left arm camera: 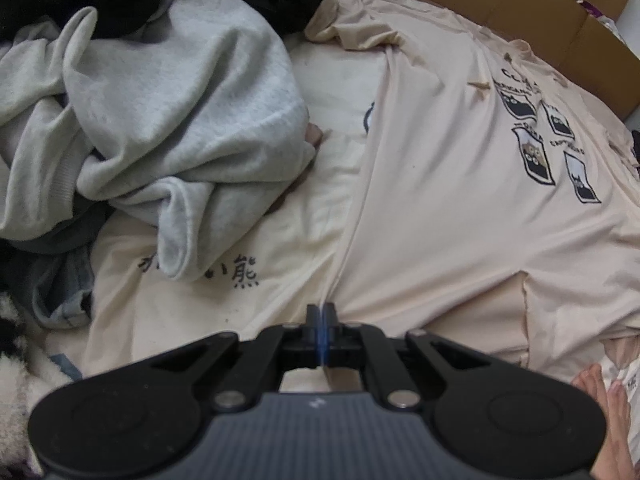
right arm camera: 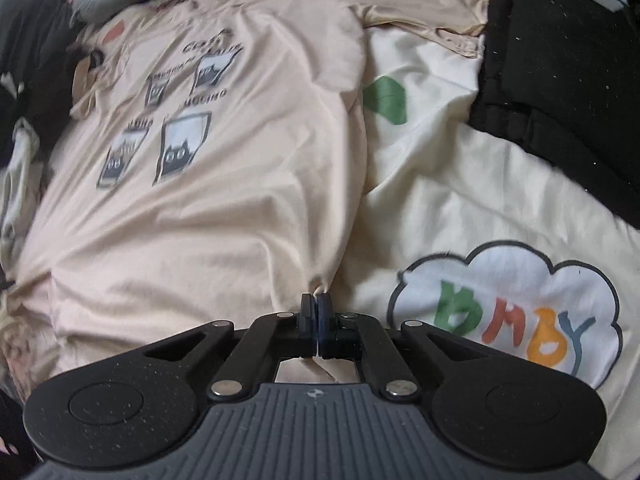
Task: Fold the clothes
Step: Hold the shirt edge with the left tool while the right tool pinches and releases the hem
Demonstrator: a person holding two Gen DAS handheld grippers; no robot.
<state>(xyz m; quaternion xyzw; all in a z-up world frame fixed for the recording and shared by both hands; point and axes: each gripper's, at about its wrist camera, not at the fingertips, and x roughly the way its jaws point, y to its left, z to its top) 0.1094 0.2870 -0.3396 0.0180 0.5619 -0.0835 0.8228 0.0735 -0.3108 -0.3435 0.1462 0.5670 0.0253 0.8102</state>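
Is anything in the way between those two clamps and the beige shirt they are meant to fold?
Nothing visible. The left gripper and the right gripper are each shut on the hem of the beige T-shirt. The grey sweatshirt lies beside it.

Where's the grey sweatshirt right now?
Left wrist view, upper left: the grey sweatshirt lies crumpled on the cream bedsheet, left of the beige T-shirt.

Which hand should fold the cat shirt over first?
Probably the right gripper. Both are shut on the beige T-shirt hem, but the right has bare bedding beside it, while the left gripper has a grey sweatshirt heaped close by.
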